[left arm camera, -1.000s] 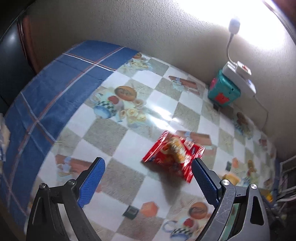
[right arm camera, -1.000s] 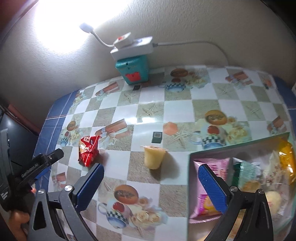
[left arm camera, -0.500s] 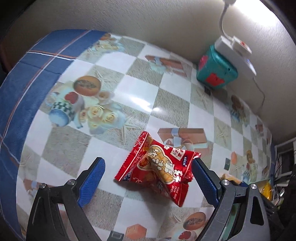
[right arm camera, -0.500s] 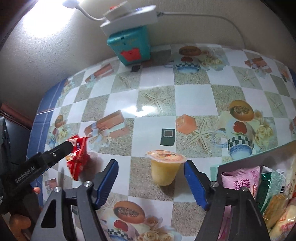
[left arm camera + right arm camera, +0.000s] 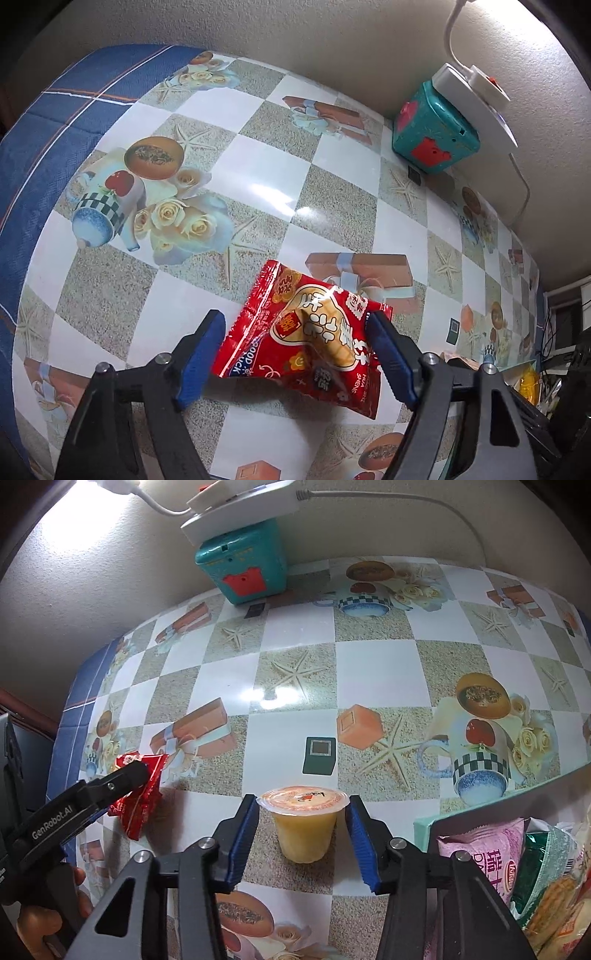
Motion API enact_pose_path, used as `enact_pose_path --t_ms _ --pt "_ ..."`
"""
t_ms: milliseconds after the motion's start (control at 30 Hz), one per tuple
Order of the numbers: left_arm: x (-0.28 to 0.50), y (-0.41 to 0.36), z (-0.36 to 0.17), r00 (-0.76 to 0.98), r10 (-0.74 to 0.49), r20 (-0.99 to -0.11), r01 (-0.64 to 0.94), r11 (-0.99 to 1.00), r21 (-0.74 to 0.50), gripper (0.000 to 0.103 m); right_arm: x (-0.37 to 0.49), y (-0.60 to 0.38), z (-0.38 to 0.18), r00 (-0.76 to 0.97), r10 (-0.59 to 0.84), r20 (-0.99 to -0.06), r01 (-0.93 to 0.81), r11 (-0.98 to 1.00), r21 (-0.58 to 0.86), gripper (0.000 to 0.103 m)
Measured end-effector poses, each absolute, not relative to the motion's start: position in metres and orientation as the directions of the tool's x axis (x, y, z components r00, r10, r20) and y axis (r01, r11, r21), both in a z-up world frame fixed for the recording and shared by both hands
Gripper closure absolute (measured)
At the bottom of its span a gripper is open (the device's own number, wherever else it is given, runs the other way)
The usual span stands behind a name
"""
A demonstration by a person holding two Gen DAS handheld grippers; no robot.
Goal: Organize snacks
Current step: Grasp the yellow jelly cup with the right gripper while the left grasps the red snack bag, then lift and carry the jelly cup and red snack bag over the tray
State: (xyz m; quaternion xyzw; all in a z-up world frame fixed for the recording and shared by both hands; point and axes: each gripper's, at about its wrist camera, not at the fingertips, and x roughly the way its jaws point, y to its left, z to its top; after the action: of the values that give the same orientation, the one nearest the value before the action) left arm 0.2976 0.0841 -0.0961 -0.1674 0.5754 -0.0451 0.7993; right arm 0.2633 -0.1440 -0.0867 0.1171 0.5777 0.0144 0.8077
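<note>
Left gripper (image 5: 295,354) has its jaws closing around the red snack packet (image 5: 310,341) lying crosswise between them on the counter (image 5: 258,177), while right gripper (image 5: 301,843) narrows onto the upright jelly cup (image 5: 303,821), pads not quite touching.

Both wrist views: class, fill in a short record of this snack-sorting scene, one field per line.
Surface: table with a checked, printed cloth
Left tool: jaws have just been closing around the red snack packet; one pad at its edge, grip not clear
Right tool: jaws have just been closing around the jelly cup, pads near the lid rim, cup upright on the cloth
Snack box: at the right edge, holds a pink packet and others
By the wall: teal box with a white power strip on top
</note>
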Motion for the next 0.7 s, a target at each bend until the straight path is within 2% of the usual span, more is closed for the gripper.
enact_pose_path --t_ms 67,167,267,700 --pt "0.296 0.085 -0.095 0.337 -0.274 -0.901 -0.120 0.936 -0.330 0.026 0.262 -0.144 -0.086 0.332 0.168 -0.928 0.112 0.970 0.216 0.057" --pt "0.293 0.085 -0.094 0.348 -0.273 -0.897 -0.128 0.934 -0.334 0.027 0.261 -0.144 -0.086 0.335 0.171 -0.926 0.107 0.970 0.218 0.057" --pt "0.287 0.089 -0.089 0.365 -0.296 -0.883 -0.135 0.922 -0.364 0.040 0.259 -0.144 -0.086 0.339 0.179 -0.924 0.105 0.968 0.226 0.058" --pt "0.260 0.087 -0.086 0.392 -0.317 -0.864 -0.202 0.886 -0.417 0.049 0.235 -0.150 -0.078 0.351 0.215 -0.911 0.118 0.955 0.271 0.058"
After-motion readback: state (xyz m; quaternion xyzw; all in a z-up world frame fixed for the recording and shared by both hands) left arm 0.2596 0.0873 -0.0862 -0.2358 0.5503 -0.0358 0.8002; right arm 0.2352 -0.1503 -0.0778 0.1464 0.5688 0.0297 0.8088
